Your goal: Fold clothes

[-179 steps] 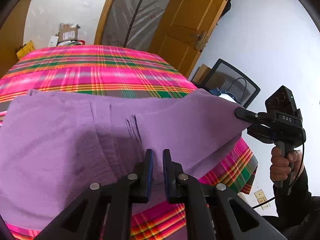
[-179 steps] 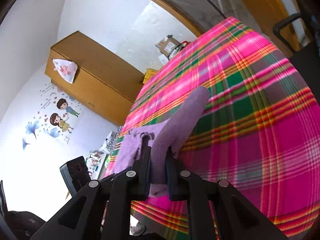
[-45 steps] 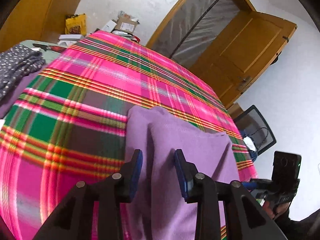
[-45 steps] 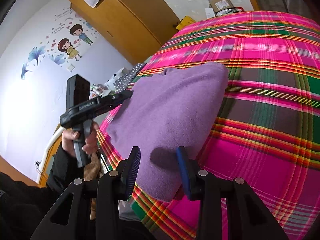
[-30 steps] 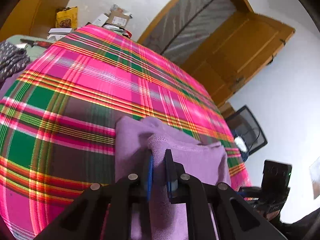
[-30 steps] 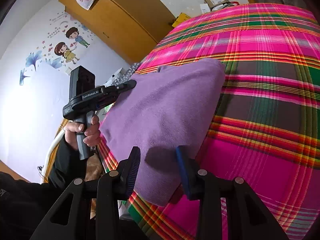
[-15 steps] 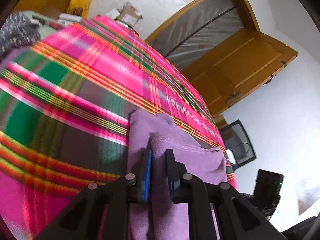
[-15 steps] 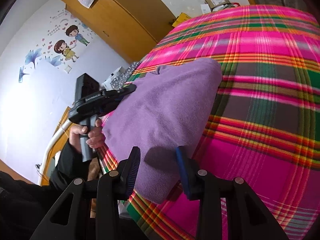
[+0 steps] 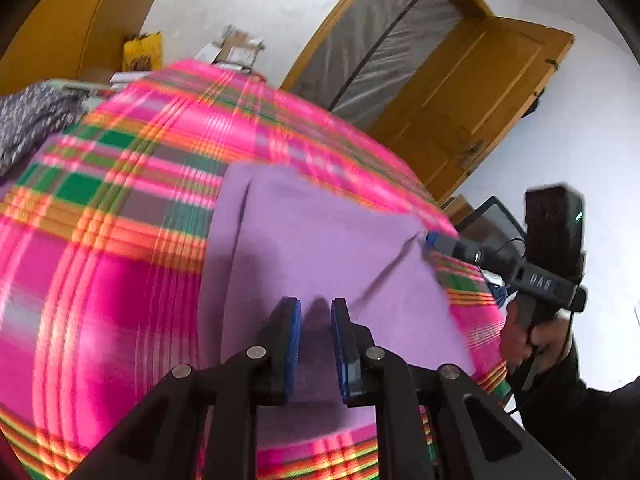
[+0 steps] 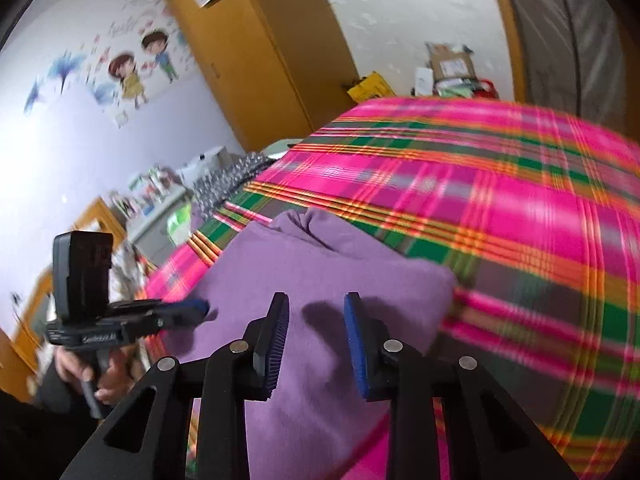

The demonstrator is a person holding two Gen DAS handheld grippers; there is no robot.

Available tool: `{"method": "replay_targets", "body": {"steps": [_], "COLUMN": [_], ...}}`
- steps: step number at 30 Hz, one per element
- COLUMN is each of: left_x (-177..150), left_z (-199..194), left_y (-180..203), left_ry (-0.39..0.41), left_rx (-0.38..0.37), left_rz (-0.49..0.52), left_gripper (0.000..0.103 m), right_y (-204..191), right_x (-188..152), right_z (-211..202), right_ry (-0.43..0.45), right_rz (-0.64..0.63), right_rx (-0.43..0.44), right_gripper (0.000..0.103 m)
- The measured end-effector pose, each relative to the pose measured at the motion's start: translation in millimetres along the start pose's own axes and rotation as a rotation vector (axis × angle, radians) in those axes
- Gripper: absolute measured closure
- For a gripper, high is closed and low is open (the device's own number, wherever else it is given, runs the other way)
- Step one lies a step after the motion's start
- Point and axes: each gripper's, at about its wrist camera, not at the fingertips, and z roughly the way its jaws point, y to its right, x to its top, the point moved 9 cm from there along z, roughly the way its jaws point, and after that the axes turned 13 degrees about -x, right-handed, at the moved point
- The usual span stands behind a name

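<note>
A purple cloth [image 9: 320, 240] lies folded on a pink plaid bedspread [image 9: 120, 240], near the front edge. My left gripper [image 9: 315, 320] is shut on a small hump of the cloth at its near edge. From the right wrist it shows as a black tool [image 10: 196, 306] at the cloth's left edge, held by a hand [image 10: 88, 372]. My right gripper [image 10: 316, 328] is open, its blue pads [image 10: 276, 332] spread just above the purple cloth [image 10: 320, 272]. In the left wrist view its tip [image 9: 434, 240] sits at the cloth's right corner, where a crease runs off.
A dark patterned garment [image 9: 32, 120] lies off the bed's far left. Boxes [image 9: 236, 48] are stacked beyond the bed, beside a wooden door [image 9: 480, 100]. A wooden wardrobe [image 10: 248, 60] and a cluttered shelf [image 10: 160, 188] stand on the left. The plaid bedspread [image 10: 520, 200] stretches right.
Six seconds ago both grippers held the cloth up. Since then it was laid down folded and both let go. My left gripper shut on its near edge again; the right stays open, now closer over it.
</note>
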Motion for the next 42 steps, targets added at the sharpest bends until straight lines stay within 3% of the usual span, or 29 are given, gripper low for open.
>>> {"method": "replay_targets", "body": {"steps": [6,14,18,25,30,32,38,42], "left_x": [-6,-14,-20,-23,-22,-22,-21,-20], "left_z": [-5,-12,-17,-20,-21,-21,-20,-25], "left_y": [-5,-7,-4,-5,-8,-9,-10,-4], "left_ry": [0.016,0.028,0.029,0.042,0.053,0.056,0.055,0.038], "left_rx": [-0.018,-0.032,0.005,0.009,0.003,0.000,0.000,0.030], "left_rz": [-0.014,-0.001,0.033,0.020,0.007,0.002,-0.002,0.008], "left_gripper": [0.091,0.092,0.092,0.092,0.092,0.092,0.092,0.092], "right_y": [-5,4,-1,-7,-6,-6,-3,2], "right_x": [-36,-60,-51,-4,6,8,17,17], "right_z": [4,-11,-14,1,54,67,68,36], "right_ry": [-0.022,0.005,-0.008,0.026,-0.099,-0.109,-0.107,-0.034], "right_rz": [-0.143,-0.148,-0.170,-0.133,-0.159,-0.158,-0.120,-0.068], "right_rx": [-0.087,-0.131,-0.148,-0.093,-0.121,-0.107,-0.083,-0.071], "right_gripper": [0.075,0.074,0.073,0.073,0.074,0.075,0.075,0.073]}}
